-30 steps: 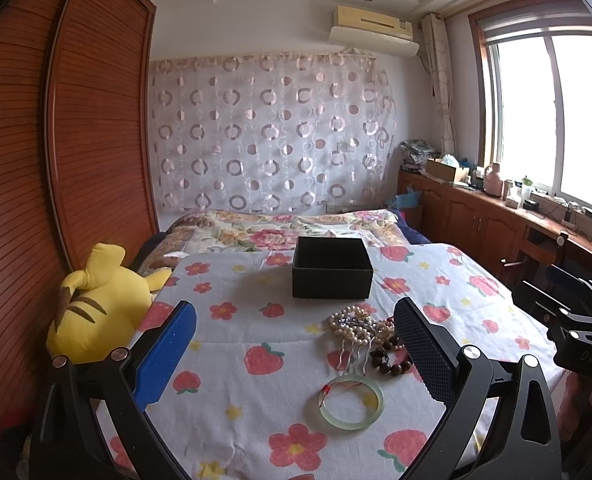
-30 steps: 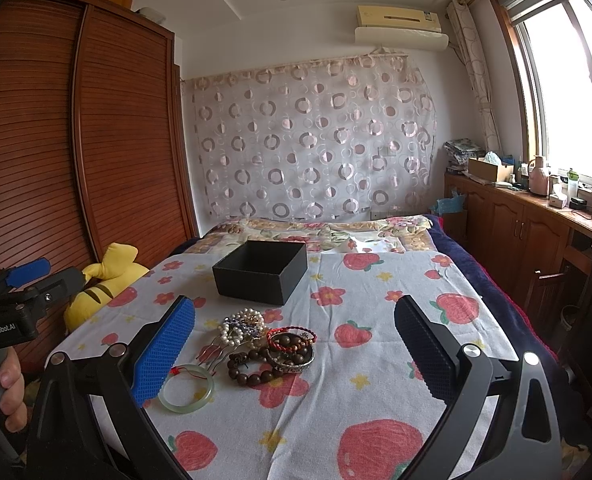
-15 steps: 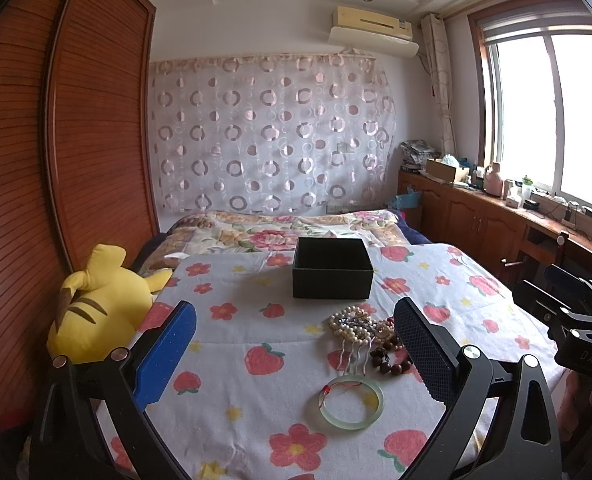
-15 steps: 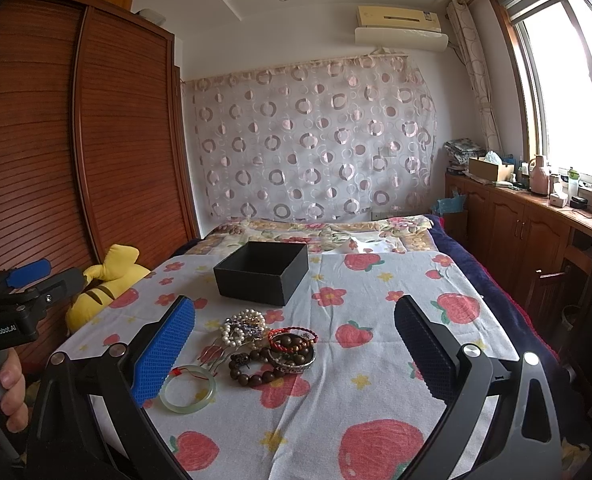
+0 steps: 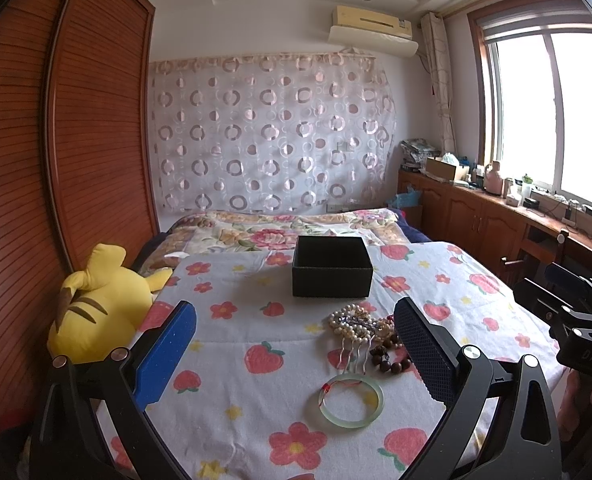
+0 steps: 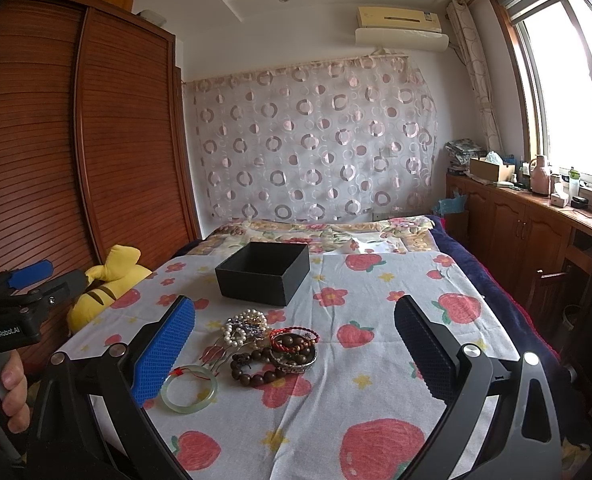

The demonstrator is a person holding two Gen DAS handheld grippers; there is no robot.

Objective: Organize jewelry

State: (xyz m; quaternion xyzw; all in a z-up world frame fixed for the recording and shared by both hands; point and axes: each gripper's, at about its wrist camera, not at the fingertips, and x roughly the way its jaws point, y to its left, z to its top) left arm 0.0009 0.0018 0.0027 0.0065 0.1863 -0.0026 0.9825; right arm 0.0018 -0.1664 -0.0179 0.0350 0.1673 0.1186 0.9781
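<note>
Both claws hang released above the strawberry-print cloth (image 6: pixel 376 400): the left gripper (image 5: pixel 296 356) frames the pale green bangle (image 5: pixel 352 400) at lower centre of its view, and the right gripper (image 6: pixel 296 356) spreads wide around the heap of bead bracelets (image 6: pixel 279 352). The open black box (image 6: pixel 263 272) sits mid-frame just beyond the pearl strand (image 6: pixel 243 322), nothing between them. A yellow plush toy (image 5: pixel 99 312) lies at left against the wooden wardrobe (image 5: pixel 55 160).

dark bead bracelet (image 5: pixel 392 360) partly behind the left gripper's right finger, black box (image 5: pixel 332 266) interior unseen, plush toy (image 6: pixel 107 280) half hidden
</note>
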